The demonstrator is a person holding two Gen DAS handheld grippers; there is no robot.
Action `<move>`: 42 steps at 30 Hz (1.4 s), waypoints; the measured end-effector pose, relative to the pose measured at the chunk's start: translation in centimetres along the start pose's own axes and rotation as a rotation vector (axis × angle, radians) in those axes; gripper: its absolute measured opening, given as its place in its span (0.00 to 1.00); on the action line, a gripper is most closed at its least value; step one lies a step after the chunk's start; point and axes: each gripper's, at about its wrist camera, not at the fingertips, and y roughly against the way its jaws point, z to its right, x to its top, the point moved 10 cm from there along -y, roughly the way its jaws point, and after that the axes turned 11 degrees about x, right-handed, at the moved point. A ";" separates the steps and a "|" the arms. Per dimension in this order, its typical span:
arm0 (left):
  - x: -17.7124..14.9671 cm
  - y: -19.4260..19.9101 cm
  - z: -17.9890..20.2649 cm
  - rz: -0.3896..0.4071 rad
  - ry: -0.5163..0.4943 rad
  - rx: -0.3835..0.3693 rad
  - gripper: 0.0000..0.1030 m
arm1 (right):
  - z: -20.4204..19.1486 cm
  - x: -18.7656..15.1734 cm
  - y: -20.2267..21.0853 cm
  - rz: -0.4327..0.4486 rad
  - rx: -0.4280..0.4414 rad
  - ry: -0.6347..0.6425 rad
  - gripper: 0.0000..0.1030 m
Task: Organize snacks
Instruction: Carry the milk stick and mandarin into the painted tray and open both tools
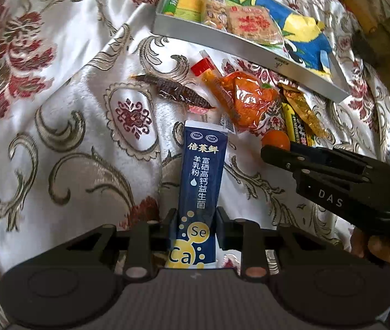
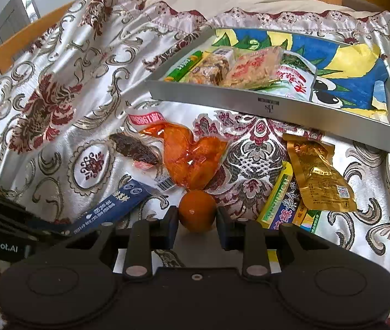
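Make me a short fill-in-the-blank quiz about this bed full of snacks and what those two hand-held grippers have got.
1. The right hand-held gripper is shut on a small ____.
2. The left hand-held gripper holds a long ____ sachet with white lettering.
3. The biscuit packets lie inside the silver ____.
4. The gold packet lies ____ that container, on the bedspread.

Missing words: orange; blue; tray; outside

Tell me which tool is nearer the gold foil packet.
Right. The right tool, closed on the small orange, sits just beside the gold foil packet. The left tool, gripping the blue sachet, is farther off, beyond the orange.
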 end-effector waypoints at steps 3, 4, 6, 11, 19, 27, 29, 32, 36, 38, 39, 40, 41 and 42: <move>-0.2 0.9 0.3 0.029 0.025 -0.018 0.29 | -0.2 0.1 0.5 0.014 0.013 -0.007 0.30; -0.3 1.2 0.5 0.042 0.031 -0.025 0.29 | -0.3 0.1 0.7 0.018 0.016 -0.009 0.30; -0.4 1.9 0.6 0.066 0.038 -0.040 0.28 | -0.4 0.1 1.1 0.030 0.023 -0.015 0.30; -0.5 3.6 0.7 0.129 0.055 -0.063 0.28 | -0.7 0.4 2.2 0.063 0.030 -0.018 0.30; 1.7 5.9 0.0 0.273 0.101 -0.071 0.29 | -1.4 1.8 4.3 0.179 0.037 -0.002 0.30; 6.4 7.3 -0.1 0.455 0.115 -0.012 0.29 | -1.2 3.8 5.3 0.324 -0.019 0.072 0.30; 8.0 7.4 0.2 0.494 0.099 0.013 0.29 | -1.0 4.5 5.3 0.362 -0.037 0.096 0.30; 10.6 7.8 0.4 0.539 0.123 0.004 0.29 | -0.7 5.7 4.9 0.410 -0.074 0.149 0.30; 14.5 8.1 0.7 0.623 0.141 -0.002 0.29 | 0.2 7.3 4.0 0.450 -0.103 0.178 0.30; 16.5 8.0 0.9 0.664 0.146 -0.001 0.29 | 0.8 8.3 3.3 0.470 -0.118 0.178 0.30; 17.3 7.9 1.0 0.683 0.153 -0.006 0.29 | 1.1 8.8 3.0 0.479 -0.122 0.175 0.30; 18.3 7.7 1.0 0.702 0.168 -0.014 0.29 | 1.4 9.3 2.6 0.486 -0.124 0.170 0.30; 19.1 7.4 1.2 0.712 0.171 -0.016 0.29 | 1.7 9.9 2.2 0.492 -0.126 0.165 0.30; 19.7 7.0 1.3 0.720 0.170 -0.019 0.29 | 1.9 10.3 1.7 0.496 -0.129 0.162 0.30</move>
